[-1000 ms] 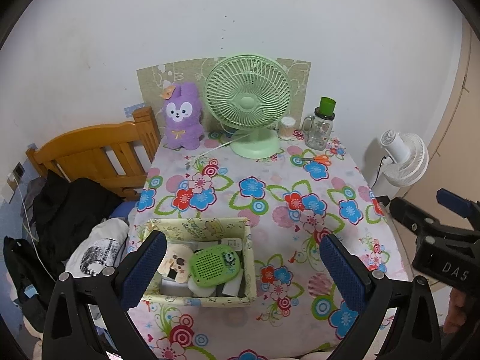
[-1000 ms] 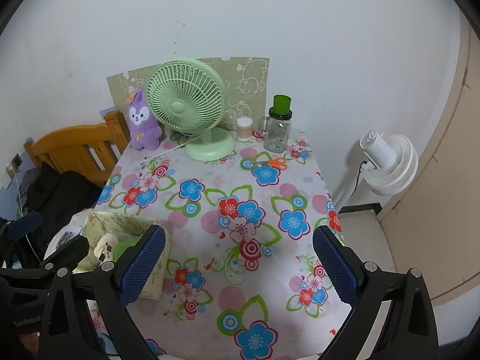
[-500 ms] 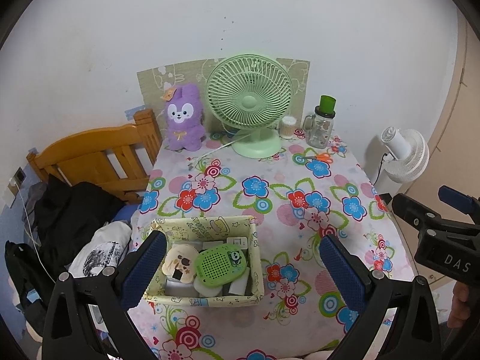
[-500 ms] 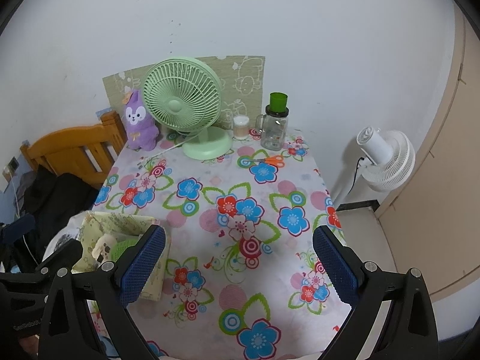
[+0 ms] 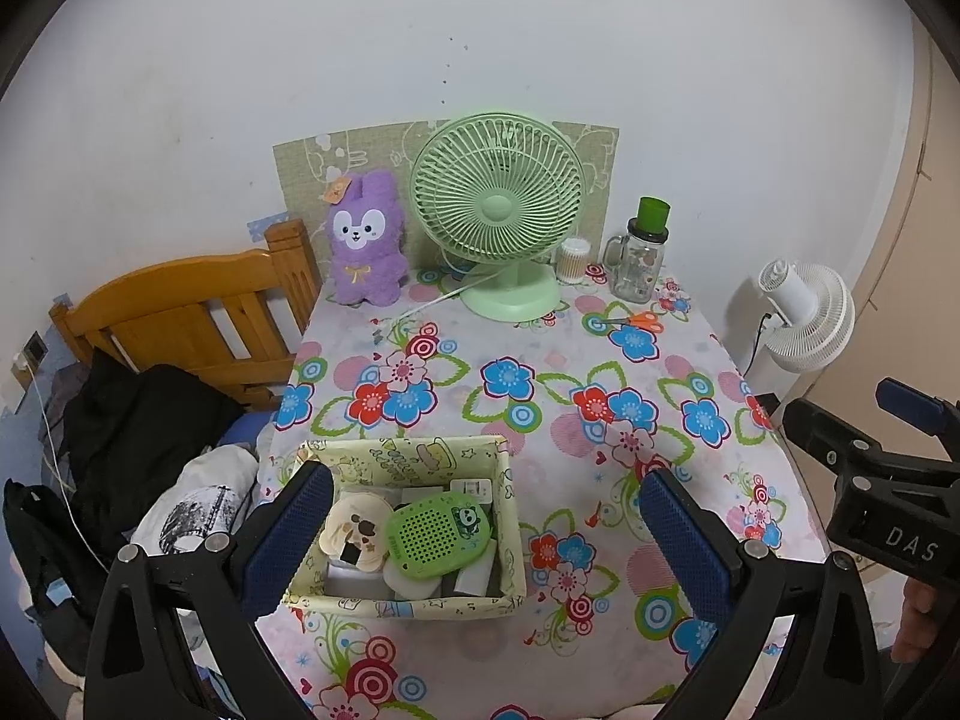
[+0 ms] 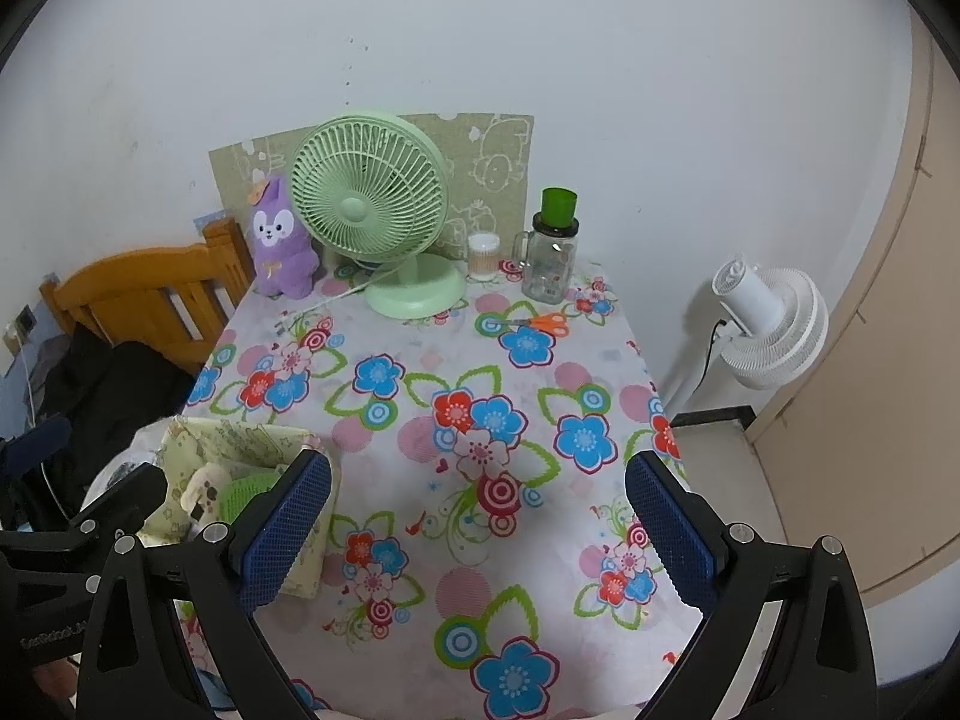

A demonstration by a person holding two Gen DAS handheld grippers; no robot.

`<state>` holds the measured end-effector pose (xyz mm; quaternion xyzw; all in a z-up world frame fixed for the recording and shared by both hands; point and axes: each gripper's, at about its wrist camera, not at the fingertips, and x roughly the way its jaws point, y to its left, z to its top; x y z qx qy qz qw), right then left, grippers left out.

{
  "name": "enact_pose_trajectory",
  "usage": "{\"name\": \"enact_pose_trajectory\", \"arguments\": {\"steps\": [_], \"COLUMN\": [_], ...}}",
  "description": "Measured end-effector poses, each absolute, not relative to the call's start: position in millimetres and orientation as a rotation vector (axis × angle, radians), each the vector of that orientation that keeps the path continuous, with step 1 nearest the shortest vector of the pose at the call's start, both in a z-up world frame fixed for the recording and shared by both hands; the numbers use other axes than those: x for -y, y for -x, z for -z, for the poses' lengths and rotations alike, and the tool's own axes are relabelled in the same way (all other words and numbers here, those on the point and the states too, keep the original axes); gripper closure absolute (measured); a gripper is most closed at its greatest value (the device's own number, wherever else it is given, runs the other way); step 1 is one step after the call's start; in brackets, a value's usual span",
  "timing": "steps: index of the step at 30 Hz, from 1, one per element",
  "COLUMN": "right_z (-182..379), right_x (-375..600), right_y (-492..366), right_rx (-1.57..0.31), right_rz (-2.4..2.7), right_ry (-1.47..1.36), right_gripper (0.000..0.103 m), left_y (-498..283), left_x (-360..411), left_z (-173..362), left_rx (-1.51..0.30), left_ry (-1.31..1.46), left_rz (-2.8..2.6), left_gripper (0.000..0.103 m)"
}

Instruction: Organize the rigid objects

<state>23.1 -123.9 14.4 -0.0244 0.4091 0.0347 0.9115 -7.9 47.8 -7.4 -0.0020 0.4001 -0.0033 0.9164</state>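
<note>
Hovering above the near edge of the table (image 5: 480, 360), left hand-held gripper (image 5: 486, 531) spread wide and empty, blue pads (image 5: 288, 534) flanking the storage box (image 5: 414, 606) below. Right hand-held gripper (image 6: 477, 531) likewise released, holding nothing, poised over bare floral cloth to the right of the box. Inside the box, heaped loosely: green speaker (image 5: 441, 534) on top, a cream case with a bear print (image 5: 354, 531) against its left side, white blocks underneath, too hidden to name. Speaker likely light, hard-shelled and a little slick, so best pinched across its shorter sides rather than by the rounded face. Box looks like thin card or fabric, probably flexing if squeezed, so better taken by a wall near a corner. Further back, well apart from the box: orange scissors (image 5: 636, 320) flat on the cloth, glass jar with green lid (image 5: 639, 252), breakable and smooth, a small cotton-swab tub (image 5: 573, 261) just beside it, green desk fan (image 5: 498, 210) with its white cord trailing across the cloth, purple plush (image 5: 363, 240). Nothing blocking the middle of the table; cord and fan base worth avoiding on any far reach. Off the table: wooden headboard (image 5: 198, 312) with dark clothes to the left, white floor fan (image 5: 804, 315) to the right.
</note>
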Motion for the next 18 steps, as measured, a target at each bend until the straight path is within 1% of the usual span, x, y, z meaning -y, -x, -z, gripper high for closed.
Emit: {"name": "enact_pose_trajectory", "arguments": {"steps": [18], "right_z": [-12.3], "right_x": [120.6], "right_y": [-28.4], "right_rx": [-0.84], "right_rz": [-0.066], "right_ry": [0.05], "right_gripper": [0.003], "left_y": [-0.1], "left_x": [-46.2], "left_z": [9.7], "left_rx": [-0.821], "left_ry": [0.001], "left_rz": [0.017], "left_gripper": [0.0]}}
